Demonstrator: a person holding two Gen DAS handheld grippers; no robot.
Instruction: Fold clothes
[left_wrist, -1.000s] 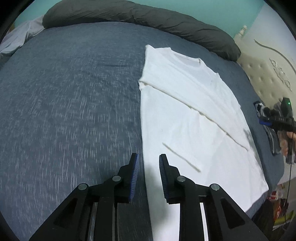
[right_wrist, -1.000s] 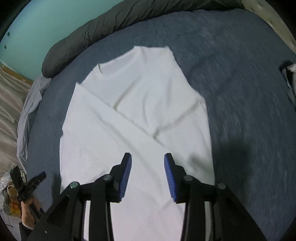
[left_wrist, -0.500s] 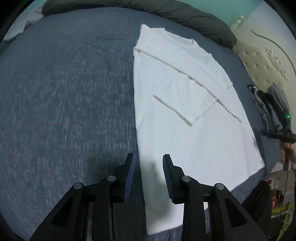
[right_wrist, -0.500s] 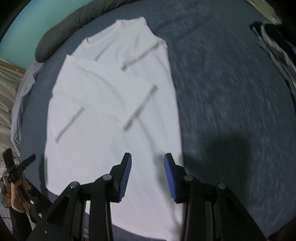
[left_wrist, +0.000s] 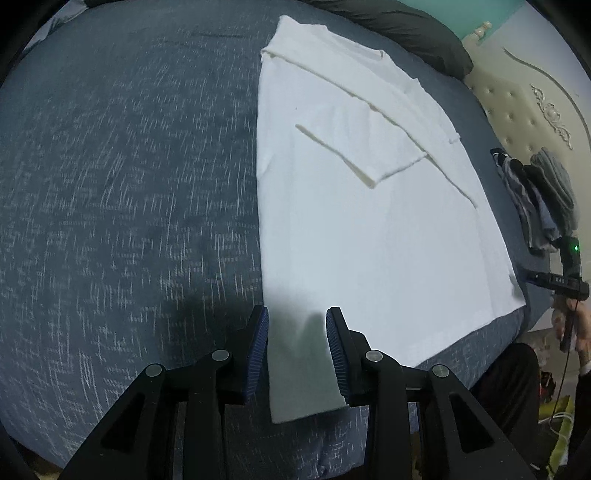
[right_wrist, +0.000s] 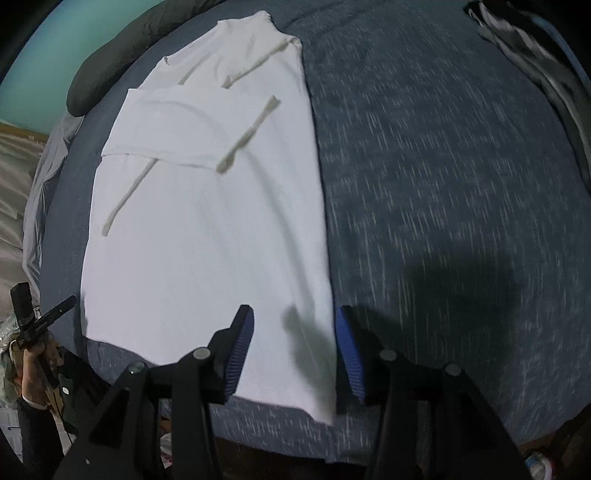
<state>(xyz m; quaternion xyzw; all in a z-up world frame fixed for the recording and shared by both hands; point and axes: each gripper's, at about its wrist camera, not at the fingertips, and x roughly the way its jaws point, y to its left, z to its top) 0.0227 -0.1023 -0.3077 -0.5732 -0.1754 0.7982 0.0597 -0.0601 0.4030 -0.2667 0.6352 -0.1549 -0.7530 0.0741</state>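
A bed with a dark blue speckled cover (left_wrist: 122, 192) fills both views, with a dark grey pillow (left_wrist: 413, 26) along its far end, a teal wall behind that, and a cream padded headboard (left_wrist: 517, 110) off to one side. A white T-shirt (left_wrist: 362, 221) lies flat on the cover with both sleeves folded in over the chest, collar toward the pillow and hem at the near edge of the bed. A small pile of dark folded clothes (left_wrist: 543, 199) sits on the cover, well apart from the shirt. The left gripper (left_wrist: 297, 354) points down over one hem corner, its jaws apart and empty, the corner showing in the gap below them. The right gripper (right_wrist: 293, 354) hangs over the other hem corner; its jaws are opening, with the shirt's side edge in the gap and nothing pinched. Whether either gripper's tips touch the fabric cannot be told
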